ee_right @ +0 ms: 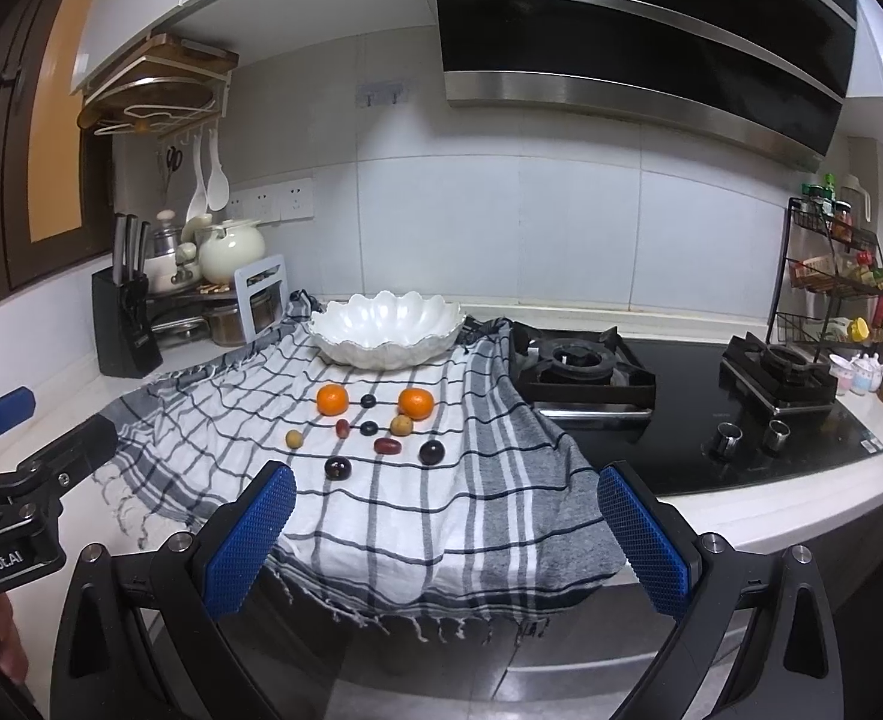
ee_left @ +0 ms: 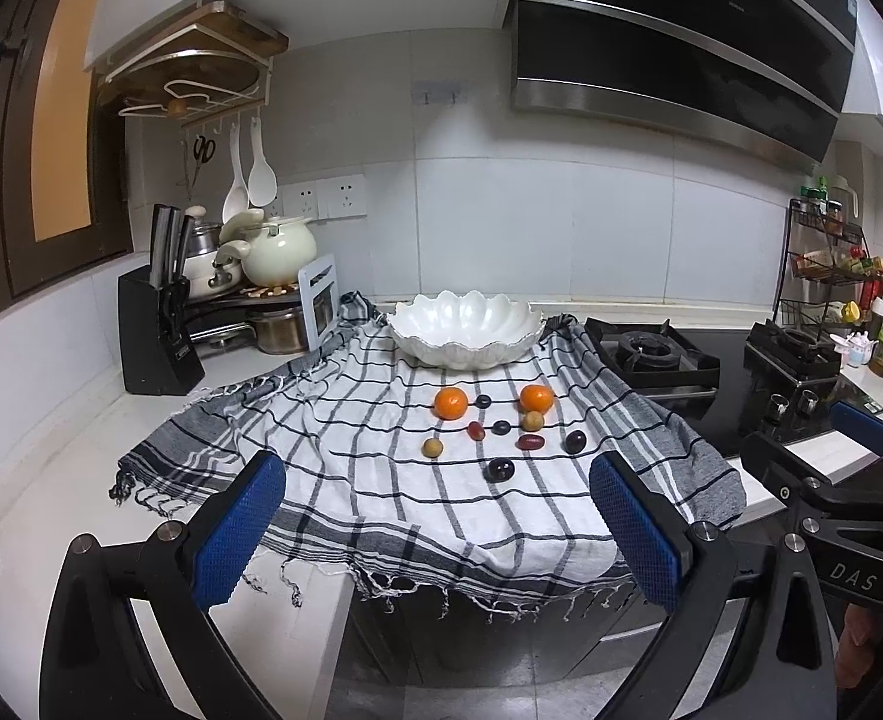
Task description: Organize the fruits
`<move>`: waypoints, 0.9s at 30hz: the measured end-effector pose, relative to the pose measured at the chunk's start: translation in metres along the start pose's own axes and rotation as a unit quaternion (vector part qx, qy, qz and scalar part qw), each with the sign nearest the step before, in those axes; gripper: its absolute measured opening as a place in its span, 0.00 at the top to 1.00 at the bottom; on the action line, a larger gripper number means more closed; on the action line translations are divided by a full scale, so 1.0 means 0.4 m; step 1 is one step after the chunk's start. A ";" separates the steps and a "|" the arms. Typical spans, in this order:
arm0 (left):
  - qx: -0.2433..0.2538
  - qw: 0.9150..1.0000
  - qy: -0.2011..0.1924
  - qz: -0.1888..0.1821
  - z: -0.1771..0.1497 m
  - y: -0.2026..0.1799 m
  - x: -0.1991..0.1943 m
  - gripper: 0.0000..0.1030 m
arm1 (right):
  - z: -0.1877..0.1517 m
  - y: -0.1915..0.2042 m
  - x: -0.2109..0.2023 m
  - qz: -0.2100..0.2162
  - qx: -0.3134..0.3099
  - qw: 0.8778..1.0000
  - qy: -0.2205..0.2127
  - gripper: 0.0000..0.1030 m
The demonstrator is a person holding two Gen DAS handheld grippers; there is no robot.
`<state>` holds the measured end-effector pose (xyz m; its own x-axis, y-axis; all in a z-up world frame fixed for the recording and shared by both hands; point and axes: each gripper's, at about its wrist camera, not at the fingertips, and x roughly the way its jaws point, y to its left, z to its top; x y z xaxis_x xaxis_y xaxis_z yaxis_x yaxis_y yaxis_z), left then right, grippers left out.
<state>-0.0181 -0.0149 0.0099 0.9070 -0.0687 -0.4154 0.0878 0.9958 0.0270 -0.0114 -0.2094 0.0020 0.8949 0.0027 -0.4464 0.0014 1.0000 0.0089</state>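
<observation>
A white scalloped bowl (ee_left: 466,329) (ee_right: 386,329) stands empty at the back of a checked cloth (ee_left: 381,480) (ee_right: 393,498). In front of it lie two oranges (ee_left: 451,403) (ee_left: 537,399) (ee_right: 332,399) (ee_right: 415,403), several dark grapes (ee_left: 499,470) (ee_right: 338,468), red fruits (ee_left: 530,441) (ee_right: 387,446) and small tan fruits (ee_left: 432,448) (ee_right: 294,438). My left gripper (ee_left: 438,531) is open and empty, held back from the counter's front edge. My right gripper (ee_right: 447,531) is open and empty, also short of the cloth. It shows at the right in the left wrist view (ee_left: 861,468).
A knife block (ee_left: 156,330) and pots (ee_left: 273,252) stand at the back left. A gas hob (ee_right: 681,384) lies right of the cloth. A spice rack (ee_right: 831,276) and bottles stand at the far right. A range hood (ee_right: 621,30) hangs above.
</observation>
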 end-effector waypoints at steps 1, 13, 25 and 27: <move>0.000 1.000 0.000 0.000 0.000 0.000 0.000 0.00 | 0.001 0.000 0.000 0.001 0.000 1.000 0.000 0.01; -0.002 1.000 0.000 -0.001 -0.004 0.001 -0.003 0.00 | -0.005 -0.001 -0.004 0.000 -0.002 1.000 -0.002 0.01; -0.002 1.000 -0.001 -0.003 -0.006 0.005 -0.011 0.00 | -0.006 -0.001 -0.007 0.000 -0.003 1.000 -0.003 0.01; -0.002 1.000 -0.002 -0.003 -0.002 0.003 -0.012 0.00 | -0.007 0.002 -0.008 -0.001 -0.003 1.000 -0.004 0.01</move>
<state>-0.0228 -0.0132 0.0112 0.9078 -0.0749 -0.4127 0.0916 0.9956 0.0208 -0.0155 -0.2084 0.0010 0.8980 0.0017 -0.4401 -0.0002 1.0000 0.0033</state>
